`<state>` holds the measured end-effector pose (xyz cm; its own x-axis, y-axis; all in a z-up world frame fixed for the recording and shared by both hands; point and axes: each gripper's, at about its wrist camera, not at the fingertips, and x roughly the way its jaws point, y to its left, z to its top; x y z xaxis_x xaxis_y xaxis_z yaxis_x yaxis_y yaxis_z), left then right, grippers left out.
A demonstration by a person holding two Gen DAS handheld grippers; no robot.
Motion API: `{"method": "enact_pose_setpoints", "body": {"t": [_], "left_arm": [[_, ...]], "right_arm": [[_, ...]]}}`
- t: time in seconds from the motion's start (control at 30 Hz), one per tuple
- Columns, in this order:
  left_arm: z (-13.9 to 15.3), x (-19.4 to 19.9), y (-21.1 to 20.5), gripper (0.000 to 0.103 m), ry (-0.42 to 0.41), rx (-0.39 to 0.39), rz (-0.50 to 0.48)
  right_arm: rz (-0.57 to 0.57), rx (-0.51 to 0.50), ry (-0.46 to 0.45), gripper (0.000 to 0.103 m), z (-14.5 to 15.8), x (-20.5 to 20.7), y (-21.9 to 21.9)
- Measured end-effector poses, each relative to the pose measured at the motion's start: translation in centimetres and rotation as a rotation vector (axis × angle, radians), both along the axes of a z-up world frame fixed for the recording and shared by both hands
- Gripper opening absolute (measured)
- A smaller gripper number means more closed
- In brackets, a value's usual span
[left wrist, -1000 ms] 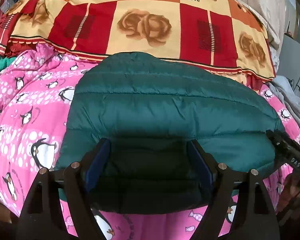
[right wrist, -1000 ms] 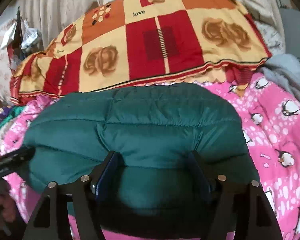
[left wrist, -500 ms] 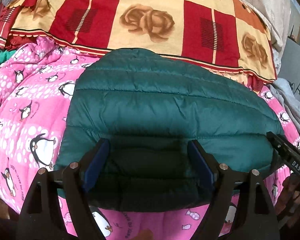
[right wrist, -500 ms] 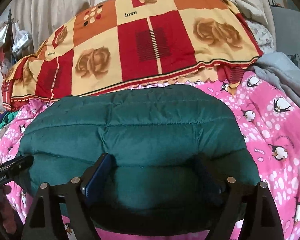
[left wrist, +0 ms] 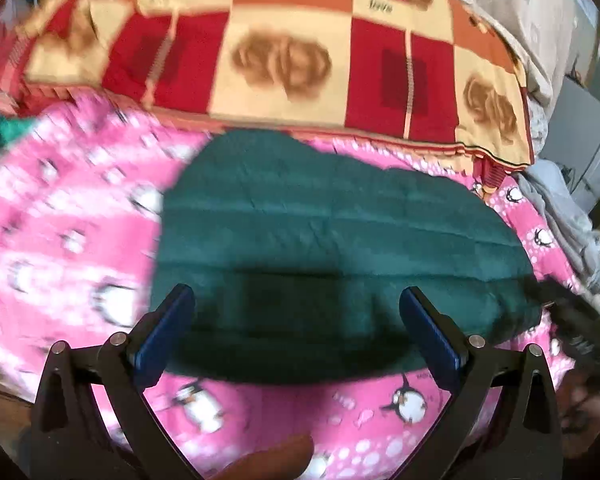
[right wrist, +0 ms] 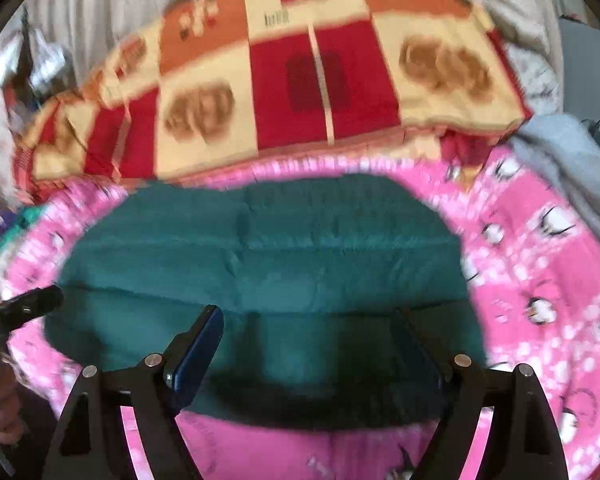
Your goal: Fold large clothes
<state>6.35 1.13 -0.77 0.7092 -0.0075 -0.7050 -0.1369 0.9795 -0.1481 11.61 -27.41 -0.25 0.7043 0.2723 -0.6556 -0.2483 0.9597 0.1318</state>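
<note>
Left view only: I see a brown rounded shape (left wrist: 268, 458) at the bottom edge; too blurred to name.
Right view only: I see the left gripper's black tip (right wrist: 24, 308) at the far left edge and silvery clutter (right wrist: 40, 60) at the upper left.
Left gripper (left wrist: 298, 312): fingers spread wide, gripping nothing, poised over the jacket's near edge.
Right gripper (right wrist: 312, 336): fingers wide apart, empty, above the near edge too.
Jacket (left wrist: 332, 240): one green quilted jacket, folded, lying on the pink blanket.
Count: one pink penguin blanket (left wrist: 60, 232), one red-and-cream blanket (left wrist: 284, 60) behind it, two grippers.
</note>
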Motion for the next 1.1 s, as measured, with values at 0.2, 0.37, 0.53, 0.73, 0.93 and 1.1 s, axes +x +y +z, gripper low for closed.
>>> {"method": "enact_pose_setpoints", "body": {"t": [0.2, 0.37, 0.53, 0.73, 0.93, 1.1], "left_arm": [[3.2, -6.3, -2.1, 0.103, 0.054, 0.089, 0.027], [4.1, -10.8, -4.7, 0.103, 0.050, 0.079, -0.037], [5.2, -12.8, -6.8, 0.103, 0.035, 0.102, -0.093], [6.4, -14.2, -6.9, 0.103, -0.003, 0.104, -0.077], [6.7, -14.6, -6.6, 0.103, -0.009, 0.109, -0.060], [6.8, -14.7, -6.6, 0.103, -0.011, 0.108, -0.061]], "right_arm": [[-0.050, -0.040, 0.032, 0.084, 5.0, -6.5, -3.4], [-0.058, -0.005, 0.031, 0.084, 7.2, -11.8, -5.4], [-0.054, -0.009, -0.011, 0.084, 8.9, -15.6, -5.8], [-0.037, -0.028, -0.037, 0.084, 9.6, -16.8, -5.3], [-0.021, -0.013, -0.036, 0.084, 9.5, -17.2, -5.0], [-0.021, -0.014, -0.033, 0.084, 9.4, -17.4, -4.9]]}}
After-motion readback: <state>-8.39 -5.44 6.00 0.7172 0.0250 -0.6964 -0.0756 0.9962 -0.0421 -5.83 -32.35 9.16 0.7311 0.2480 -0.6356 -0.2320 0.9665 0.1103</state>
